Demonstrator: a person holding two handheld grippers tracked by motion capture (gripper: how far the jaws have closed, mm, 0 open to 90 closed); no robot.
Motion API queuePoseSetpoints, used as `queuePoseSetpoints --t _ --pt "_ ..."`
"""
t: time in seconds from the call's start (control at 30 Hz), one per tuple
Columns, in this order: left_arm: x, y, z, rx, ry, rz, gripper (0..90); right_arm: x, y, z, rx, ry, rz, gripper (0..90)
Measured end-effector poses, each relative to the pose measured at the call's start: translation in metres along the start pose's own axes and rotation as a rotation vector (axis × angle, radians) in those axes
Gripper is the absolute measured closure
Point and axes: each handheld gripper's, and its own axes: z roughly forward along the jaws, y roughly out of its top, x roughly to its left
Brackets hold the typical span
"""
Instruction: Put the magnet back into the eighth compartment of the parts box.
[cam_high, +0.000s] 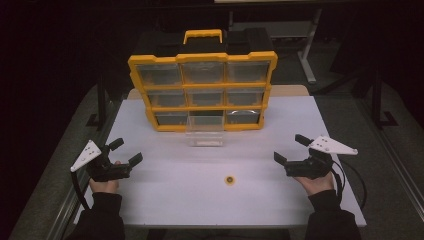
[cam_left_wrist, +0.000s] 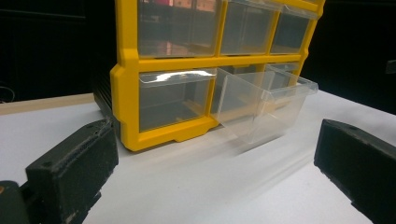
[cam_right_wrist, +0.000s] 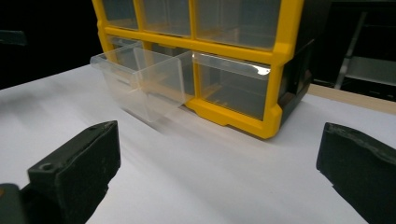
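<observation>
At the table's left edge, left gripper (cam_high: 123, 152), jaws spread wide, nothing held. Toward the back, yellow organizer (cam_high: 201, 92), bottom-middle clear drawer (cam_high: 205, 131) pulled out onto white table (cam_high: 165, 200). Nearer the front, small yellow ring (cam_high: 229, 179). At right, right gripper (cam_high: 290, 149), jaws wide apart, empty.
</observation>
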Motion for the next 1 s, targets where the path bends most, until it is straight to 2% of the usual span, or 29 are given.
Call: queuePoseSetpoints --t 0.6,1.0 --pt "0.001 0.0 -0.001 -0.009 0.008 -0.008 0.0 0.011 0.012 0.012 0.043 0.056 -0.039 0.0" --pt "0.001 0.0 -0.001 -0.007 0.005 -0.01 0.0 0.025 0.018 0.025 0.09 0.112 -0.072 0.0"
